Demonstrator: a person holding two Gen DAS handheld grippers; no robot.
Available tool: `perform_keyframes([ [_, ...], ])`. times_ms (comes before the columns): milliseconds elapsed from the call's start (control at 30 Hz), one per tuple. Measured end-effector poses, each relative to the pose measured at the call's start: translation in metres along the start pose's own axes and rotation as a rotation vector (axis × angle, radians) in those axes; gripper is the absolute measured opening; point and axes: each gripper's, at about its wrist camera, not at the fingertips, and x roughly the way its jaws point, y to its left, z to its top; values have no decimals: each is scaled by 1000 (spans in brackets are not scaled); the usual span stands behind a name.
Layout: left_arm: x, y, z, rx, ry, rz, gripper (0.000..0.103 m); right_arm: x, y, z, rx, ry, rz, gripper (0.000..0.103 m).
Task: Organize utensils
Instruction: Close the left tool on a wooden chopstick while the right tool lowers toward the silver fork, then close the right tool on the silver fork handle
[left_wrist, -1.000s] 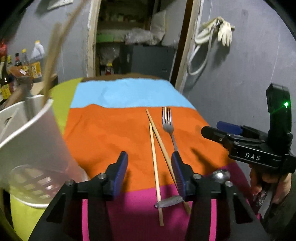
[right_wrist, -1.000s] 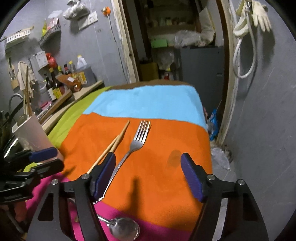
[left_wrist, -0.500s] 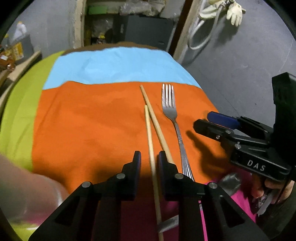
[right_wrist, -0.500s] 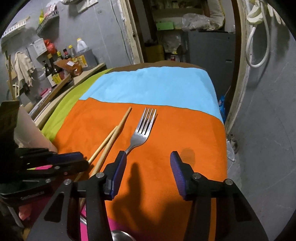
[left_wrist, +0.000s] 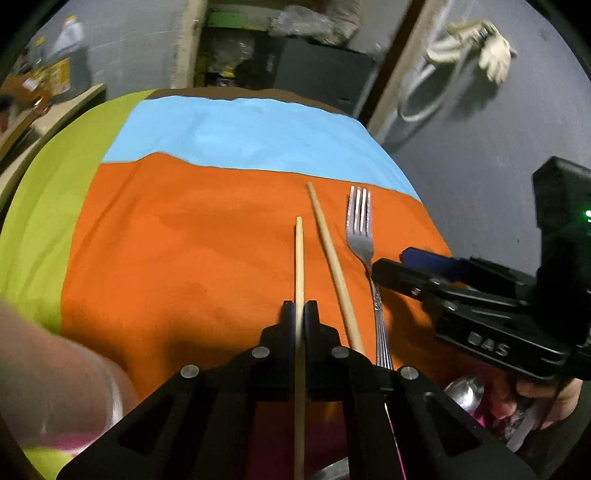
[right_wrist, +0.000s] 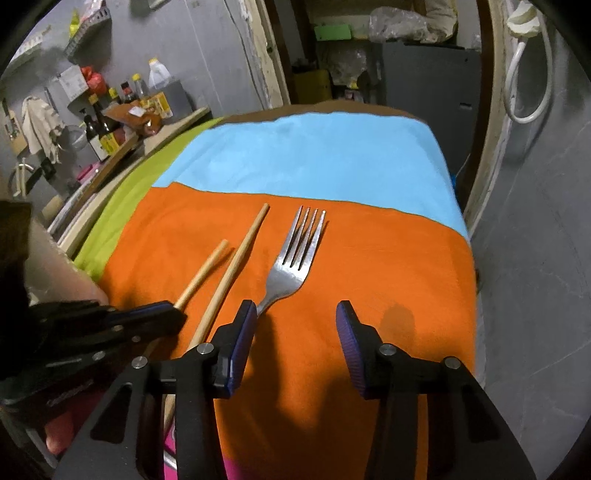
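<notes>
My left gripper is shut on the left wooden chopstick, which points away over the orange cloth. A second chopstick lies just right of it, and a metal fork lies right of that. In the right wrist view the held chopstick, the loose chopstick and the fork show too. My right gripper is open above the cloth, its left finger over the fork's neck. A spoon bowl shows under the right gripper.
The table wears a striped cloth of blue, orange, green and pink. A white utensil holder is blurred at the near left. Bottles stand on a shelf at the far left. The table's right edge drops off beside a grey wall.
My left gripper has come forward and shut on the left chopstick. My right gripper has narrowed, stays open, and has moved in over the fork.
</notes>
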Motion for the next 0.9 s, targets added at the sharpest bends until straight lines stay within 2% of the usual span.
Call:
perform_keyframes([
  [133, -8, 2, -5, -34, -34, 11, 3, 11, 3, 8, -6, 9, -13, 42],
  [200, -6, 2, -5, -40, -21, -4, 3, 15, 9, 11, -38, 11, -39, 42],
  [300, -4, 0, -2, -36, -17, 12, 3, 21, 16, 17, -89, 15, -74, 42],
  [533, 1, 0, 0, -29, -5, 3, 3, 32, 26, 24, -164, 18, -106, 42],
  [600, 2, 0, 0, -27, -3, -2, 3, 31, 28, 23, -192, 13, -100, 32],
  [700, 2, -1, 0, -24, 4, -12, 3, 31, 30, 21, -218, 6, -84, 29],
  [900, 0, -1, -2, -13, 49, -84, 3, 24, 36, 12, -293, 8, -76, 27],
])
